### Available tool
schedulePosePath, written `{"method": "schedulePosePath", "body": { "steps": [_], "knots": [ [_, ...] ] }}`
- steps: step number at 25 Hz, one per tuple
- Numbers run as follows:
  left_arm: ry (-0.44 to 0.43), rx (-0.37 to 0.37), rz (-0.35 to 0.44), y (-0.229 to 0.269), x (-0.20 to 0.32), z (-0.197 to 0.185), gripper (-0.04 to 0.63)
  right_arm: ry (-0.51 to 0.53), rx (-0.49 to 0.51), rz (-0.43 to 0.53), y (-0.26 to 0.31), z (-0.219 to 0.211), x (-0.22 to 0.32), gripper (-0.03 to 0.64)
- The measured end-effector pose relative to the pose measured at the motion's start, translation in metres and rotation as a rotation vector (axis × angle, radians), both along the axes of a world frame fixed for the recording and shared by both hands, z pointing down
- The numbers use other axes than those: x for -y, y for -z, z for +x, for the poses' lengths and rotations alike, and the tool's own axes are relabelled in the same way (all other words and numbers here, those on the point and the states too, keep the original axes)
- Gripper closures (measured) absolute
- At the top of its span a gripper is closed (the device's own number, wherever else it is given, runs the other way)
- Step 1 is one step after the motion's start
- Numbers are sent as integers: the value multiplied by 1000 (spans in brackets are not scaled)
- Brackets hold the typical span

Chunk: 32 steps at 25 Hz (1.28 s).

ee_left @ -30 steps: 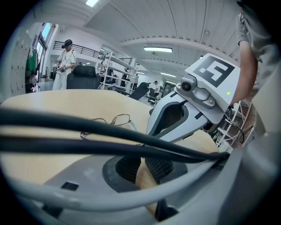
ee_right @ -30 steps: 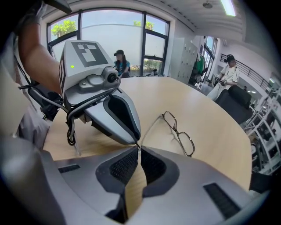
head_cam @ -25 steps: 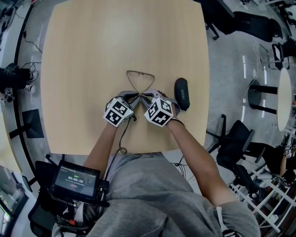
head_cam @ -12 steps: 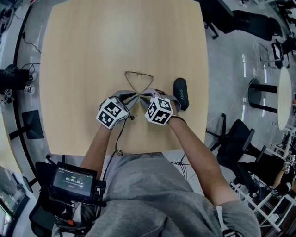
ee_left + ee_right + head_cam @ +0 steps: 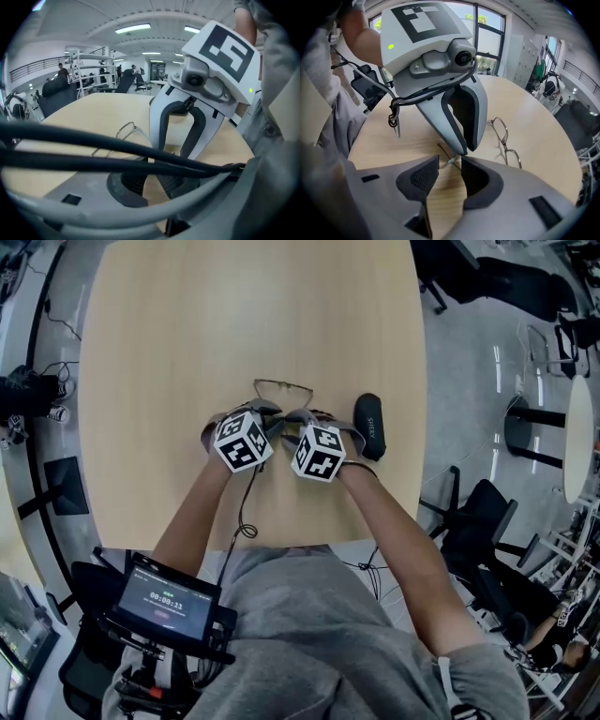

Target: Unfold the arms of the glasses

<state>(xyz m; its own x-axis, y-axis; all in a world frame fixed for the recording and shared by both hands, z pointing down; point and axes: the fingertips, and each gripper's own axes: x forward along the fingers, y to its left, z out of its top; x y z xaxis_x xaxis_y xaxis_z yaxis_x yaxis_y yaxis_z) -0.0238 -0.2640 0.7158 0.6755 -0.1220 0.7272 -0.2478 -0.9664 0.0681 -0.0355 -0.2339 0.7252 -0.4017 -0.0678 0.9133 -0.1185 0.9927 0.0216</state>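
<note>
Thin wire-framed glasses [image 5: 282, 388] lie on the wooden table [image 5: 178, 334], lenses on the far side, arms running back toward me. Both grippers meet just behind them. In the right gripper view the fingers of my left gripper [image 5: 465, 149] come together at their tips on the end of a thin glasses arm [image 5: 446, 153]. My right gripper [image 5: 451, 161] is opening: its pads stand apart, and the arm's end lies between them untouched. In the left gripper view a lens [image 5: 127, 131] shows past the left gripper [image 5: 149, 164], partly hidden by cables.
A black glasses case [image 5: 369, 426] lies just right of the right gripper [image 5: 295, 418]. Black cables [image 5: 93, 140] cross the left gripper view. A small screen device [image 5: 164, 599] hangs at my waist. Office chairs [image 5: 487, 521] stand on the floor to the right.
The left gripper has rolled and shifted up and to the right, closer to the glasses. The right gripper has hardly moved. The glasses' front stays in place.
</note>
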Motion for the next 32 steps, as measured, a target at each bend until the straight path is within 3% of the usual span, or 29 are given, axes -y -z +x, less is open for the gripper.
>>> {"method": "schedulePosePath", "body": {
  "steps": [6,9,32],
  "knots": [
    [-38,-33,-155,-8,-11,8,574,14,-3,-28,-2,7,-4,483],
    [-54,-36,-196,-9,-15,5,574,38,-20,-34,-1,4,-7,483],
    [-5,-29,-278,-10,-30,-17,574,129,-107,-24,-6,32,-23,483]
  ]
}}
